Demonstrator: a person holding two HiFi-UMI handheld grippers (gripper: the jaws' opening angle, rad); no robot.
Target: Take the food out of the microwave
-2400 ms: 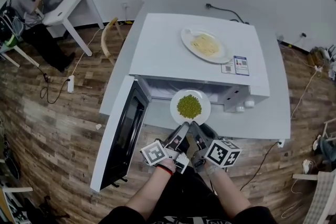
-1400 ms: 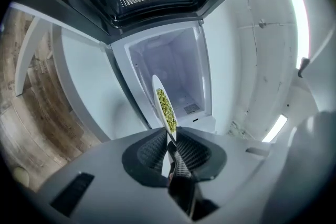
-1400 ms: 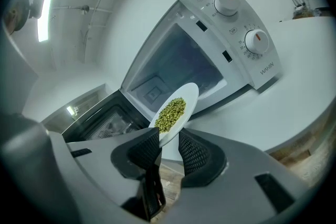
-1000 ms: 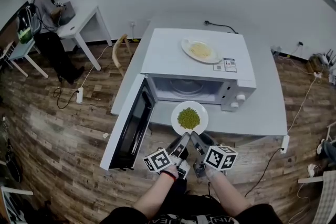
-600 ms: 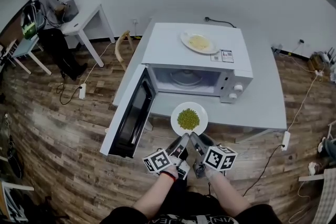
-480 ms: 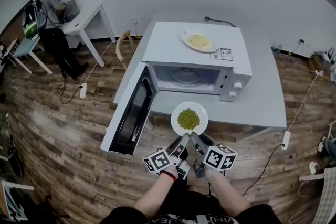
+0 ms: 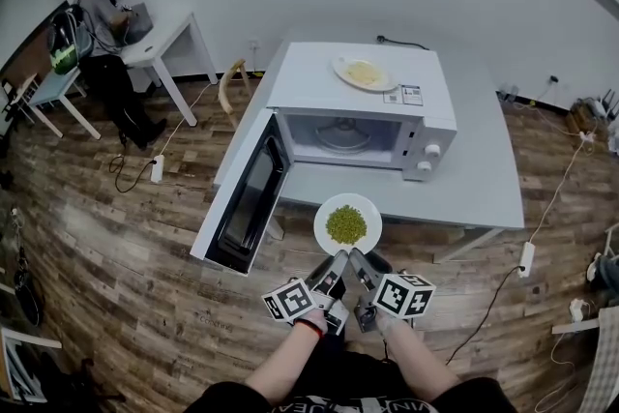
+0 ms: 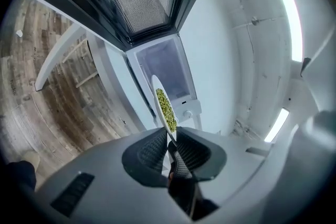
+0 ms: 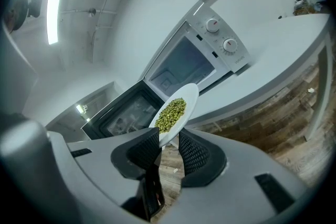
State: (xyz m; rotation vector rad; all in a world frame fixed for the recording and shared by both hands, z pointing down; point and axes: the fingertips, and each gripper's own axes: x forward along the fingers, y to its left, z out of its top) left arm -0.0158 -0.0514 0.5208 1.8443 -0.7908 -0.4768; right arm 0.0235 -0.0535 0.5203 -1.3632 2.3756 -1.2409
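A white plate of green peas (image 7: 347, 223) hangs in the air in front of the table edge, clear of the white microwave (image 7: 360, 126). Both grippers hold its near rim. My left gripper (image 7: 336, 263) is shut on the rim's left part, and my right gripper (image 7: 357, 262) is shut on the right part. In the left gripper view the plate (image 8: 164, 106) stands edge-on between the pads (image 8: 152, 149). In the right gripper view the plate (image 9: 176, 113) runs up from the pads (image 9: 191, 152). The microwave door (image 7: 243, 203) hangs wide open to the left; the cavity holds only its glass turntable (image 7: 341, 137).
A second plate of pale food (image 7: 366, 73) rests on top of the microwave. The grey table (image 7: 464, 189) carries the microwave. A wooden chair (image 7: 229, 87) stands at the table's left. A person (image 7: 102, 44) works at a white desk (image 7: 164, 29) far left. A power strip (image 7: 527, 256) lies on the floor at right.
The plate and both grippers have drawn back from the microwave: the plate, earlier over the table's front edge, now hangs beyond it over the floor. The grip is unchanged.
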